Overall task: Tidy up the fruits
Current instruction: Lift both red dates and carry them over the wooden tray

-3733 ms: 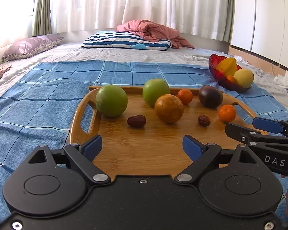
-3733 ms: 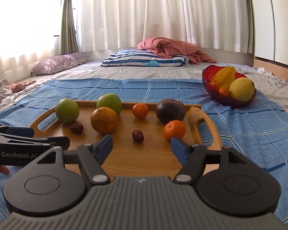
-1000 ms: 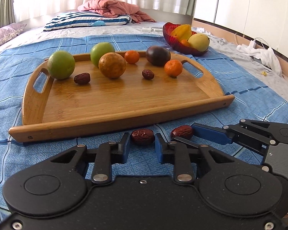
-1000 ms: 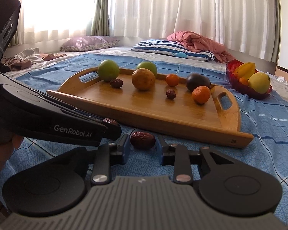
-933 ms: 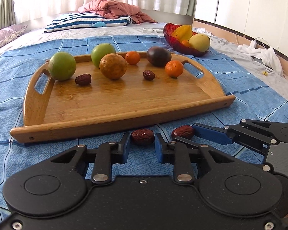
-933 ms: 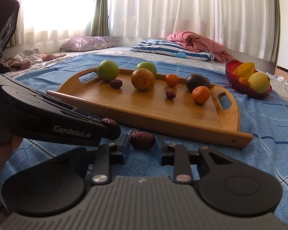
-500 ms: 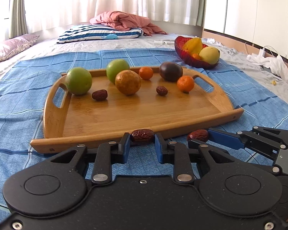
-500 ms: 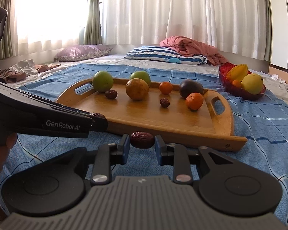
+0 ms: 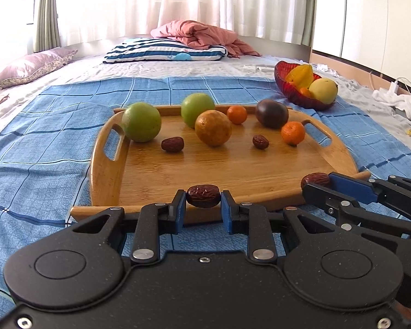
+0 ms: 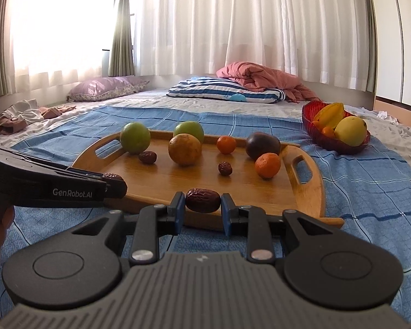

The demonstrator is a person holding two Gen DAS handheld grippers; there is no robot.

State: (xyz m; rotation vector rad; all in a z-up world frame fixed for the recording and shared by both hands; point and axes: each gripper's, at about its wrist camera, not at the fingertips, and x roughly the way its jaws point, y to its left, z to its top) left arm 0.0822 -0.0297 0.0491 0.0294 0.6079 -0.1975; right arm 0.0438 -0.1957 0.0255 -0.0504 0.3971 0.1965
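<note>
While each gripper clamps a date, the tray (image 9: 106, 164) waits at 12 o'clock.
Left gripper (image 9: 202, 205) pinches left date (image 9: 203, 196); right gripper (image 10: 200, 205) pinches right date (image 10: 202, 196); bowl (image 10: 323, 137) at 2 o'clock.

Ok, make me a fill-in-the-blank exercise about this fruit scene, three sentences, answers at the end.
1. Each gripper, the left gripper and the right gripper, is shut on one dried red ____.
2. The number of green fruits on the wooden tray is ____.
3. The yellow star fruit lies in the ____ bowl.

Missing words: date; two; red
</note>
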